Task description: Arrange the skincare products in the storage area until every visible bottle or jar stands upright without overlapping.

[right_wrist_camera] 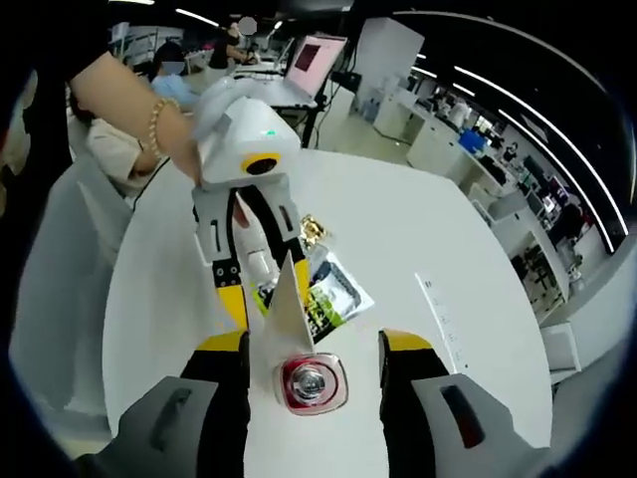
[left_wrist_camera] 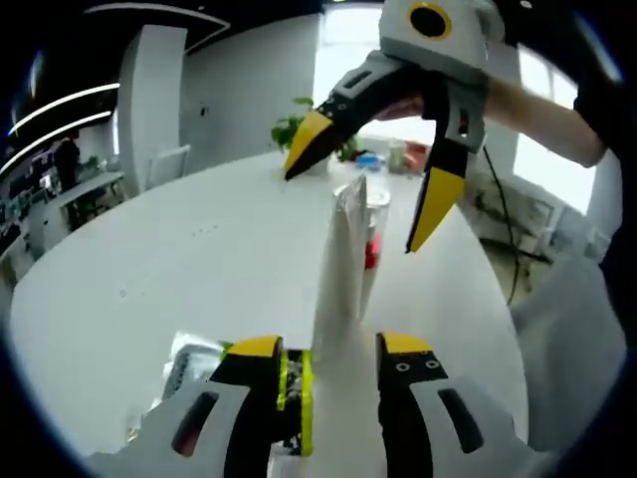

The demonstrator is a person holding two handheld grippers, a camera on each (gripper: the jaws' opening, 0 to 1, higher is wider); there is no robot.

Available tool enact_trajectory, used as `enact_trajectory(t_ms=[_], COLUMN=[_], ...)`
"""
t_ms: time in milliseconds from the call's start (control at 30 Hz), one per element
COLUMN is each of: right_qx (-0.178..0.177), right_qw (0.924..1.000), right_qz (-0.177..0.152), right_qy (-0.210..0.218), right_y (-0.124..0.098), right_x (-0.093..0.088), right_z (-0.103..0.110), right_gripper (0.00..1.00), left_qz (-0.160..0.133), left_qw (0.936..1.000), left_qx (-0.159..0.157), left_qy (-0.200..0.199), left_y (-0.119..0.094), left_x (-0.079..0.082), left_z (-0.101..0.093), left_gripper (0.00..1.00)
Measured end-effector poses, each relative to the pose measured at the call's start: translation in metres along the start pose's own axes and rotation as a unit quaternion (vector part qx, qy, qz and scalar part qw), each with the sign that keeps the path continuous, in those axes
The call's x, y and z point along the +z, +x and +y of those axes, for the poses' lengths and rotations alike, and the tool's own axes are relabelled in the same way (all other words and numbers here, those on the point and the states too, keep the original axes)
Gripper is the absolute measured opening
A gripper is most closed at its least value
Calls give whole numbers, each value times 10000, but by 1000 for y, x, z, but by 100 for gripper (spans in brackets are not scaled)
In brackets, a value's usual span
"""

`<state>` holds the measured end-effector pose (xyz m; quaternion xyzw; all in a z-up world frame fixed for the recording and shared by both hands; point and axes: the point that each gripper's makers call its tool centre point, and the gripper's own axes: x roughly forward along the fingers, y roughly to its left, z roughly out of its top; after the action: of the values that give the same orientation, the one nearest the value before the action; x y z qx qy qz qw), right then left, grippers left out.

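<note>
In the left gripper view, the left gripper (left_wrist_camera: 328,363) is at the bottom, and its two yellow-tipped jaws squeeze a tall white tube (left_wrist_camera: 343,289) that stands up between them. The tube's flat, pointed end sticks up high. Just behind the tube stands a clear bottle (left_wrist_camera: 373,214) with something red low down inside it; the tube hides part of it. Beside the left jaw lies a flat packet (left_wrist_camera: 189,358) on the round white table (left_wrist_camera: 199,259). Farther up, the right gripper (left_wrist_camera: 358,204) hangs above the tube and the bottle with its jaws spread wide, holding nothing. A person's arm (left_wrist_camera: 537,105) reaches in behind it. Far back on the table stands a green plant (left_wrist_camera: 294,129), with a few small things near it that are too tiny to name. In the right gripper view, the right gripper (right_wrist_camera: 314,358) looks down with its jaws apart. Between them sits the bottle's round red and silver top (right_wrist_camera: 312,383), and the tube's pointed end (right_wrist_camera: 284,309) is right beside it. Past that, the left gripper (right_wrist_camera: 244,254) holds the tube, with the green and white packet (right_wrist_camera: 323,299) lying next to it on the table (right_wrist_camera: 398,229). People sit at desks far away.
</note>
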<state>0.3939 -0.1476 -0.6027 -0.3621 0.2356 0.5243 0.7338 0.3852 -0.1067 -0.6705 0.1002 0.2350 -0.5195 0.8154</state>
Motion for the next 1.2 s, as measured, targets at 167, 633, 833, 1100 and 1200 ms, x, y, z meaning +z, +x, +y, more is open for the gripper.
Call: enact_trajectory(t_ms=[167,633,833,1100,1200], right_qx=[-105,-373,-480,-747,-765], right_qw=[9995,9937,9891,9780,9745], right_qz=[-171,-327,-580,-865,-900], right_qy=[261,1007,1268,1747,1908], right_y=[-10,-28,-32,-35,-35], right_x=[2,-10,-14,-22,-25], right_z=[5,23,37,54,60], right_gripper=[59,76,82,94,97], left_qz=[-96,-276,-174,-155,-194], left_qw=[9995,9943,9916,9857,9826], left_qx=[199,713,972,1199,1298], left_qy=[-233,-747,-839,-1173,-1315], left_y=[-15,-52,-69,-90,-99], left_x=[-2,-1,-14,-29,-35], left_z=[2,-7,-8,-11,-15], left_gripper=[43,58,65,70,73])
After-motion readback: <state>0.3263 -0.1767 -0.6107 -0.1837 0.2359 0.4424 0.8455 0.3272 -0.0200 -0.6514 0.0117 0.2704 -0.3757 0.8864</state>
